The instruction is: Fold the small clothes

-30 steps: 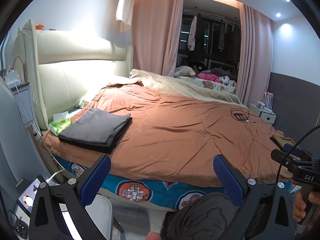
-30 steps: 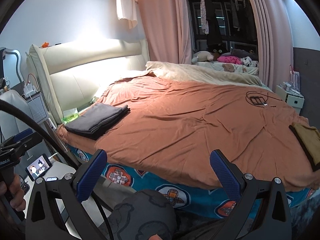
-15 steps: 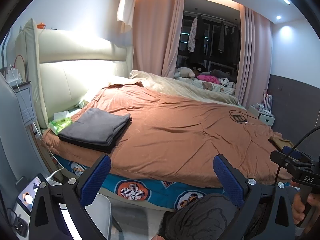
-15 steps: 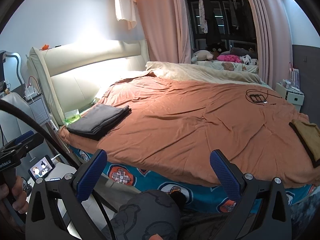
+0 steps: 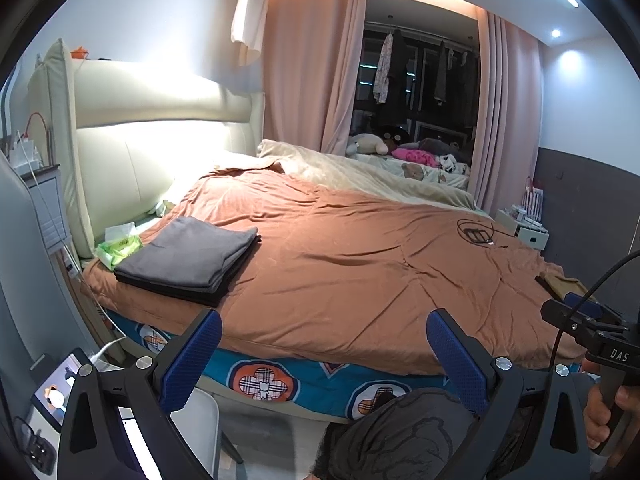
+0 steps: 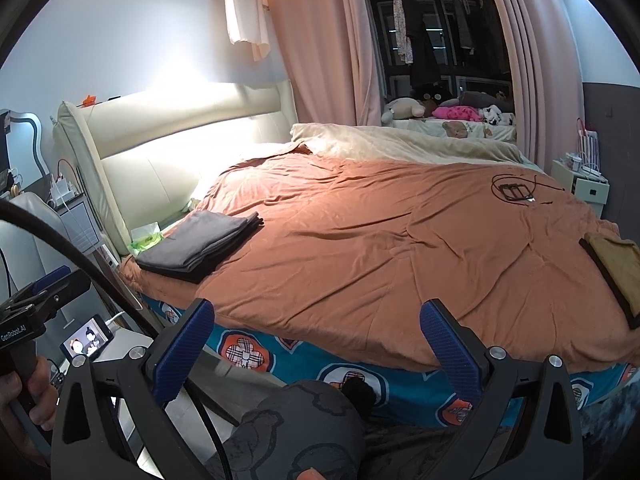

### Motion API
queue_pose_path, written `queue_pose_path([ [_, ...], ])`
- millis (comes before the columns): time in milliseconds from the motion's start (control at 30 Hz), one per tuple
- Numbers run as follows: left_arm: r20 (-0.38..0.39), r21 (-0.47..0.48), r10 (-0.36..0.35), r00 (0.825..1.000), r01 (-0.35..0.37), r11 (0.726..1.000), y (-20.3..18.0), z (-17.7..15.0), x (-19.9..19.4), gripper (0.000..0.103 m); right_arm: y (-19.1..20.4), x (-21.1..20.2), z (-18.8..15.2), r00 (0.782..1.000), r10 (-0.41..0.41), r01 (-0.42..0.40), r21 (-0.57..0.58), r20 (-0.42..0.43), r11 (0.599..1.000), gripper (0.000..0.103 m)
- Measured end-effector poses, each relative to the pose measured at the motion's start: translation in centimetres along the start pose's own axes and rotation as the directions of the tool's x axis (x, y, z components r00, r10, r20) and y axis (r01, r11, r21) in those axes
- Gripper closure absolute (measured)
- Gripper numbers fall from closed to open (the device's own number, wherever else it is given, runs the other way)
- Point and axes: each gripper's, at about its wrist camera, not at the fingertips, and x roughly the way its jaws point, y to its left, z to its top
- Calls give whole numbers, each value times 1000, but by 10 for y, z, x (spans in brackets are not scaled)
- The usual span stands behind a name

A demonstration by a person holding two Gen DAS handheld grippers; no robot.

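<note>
both fingers spread, empty | left gripper (image 5: 322,356), right gripper (image 6: 316,344) short of bed (image 6: 360,240) | tan cloth (image 6: 618,266) far right, long axis front-back | right nearer

Wide bare stretch of orange duvet (image 5: 352,264) straight ahead of both grippers' fingers. Folded grey stack (image 5: 188,256) ahead-left of fingers, near headboard. Black cable coil (image 6: 516,190) far ahead-right. Tan cloth (image 6: 618,264) at right bed edge.

Grey folded clothes (image 5: 188,254) on rust-orange duvet (image 5: 360,264), teal flower-patterned sheet (image 5: 280,380)
</note>
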Motion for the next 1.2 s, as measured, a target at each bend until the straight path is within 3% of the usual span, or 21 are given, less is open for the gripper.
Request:
queue_pose_path([
  [1200,2,-6,32,999,-32,999,10,2,-7,0,4,-1,0,1000,-4,4,-10,-1,1000,0],
])
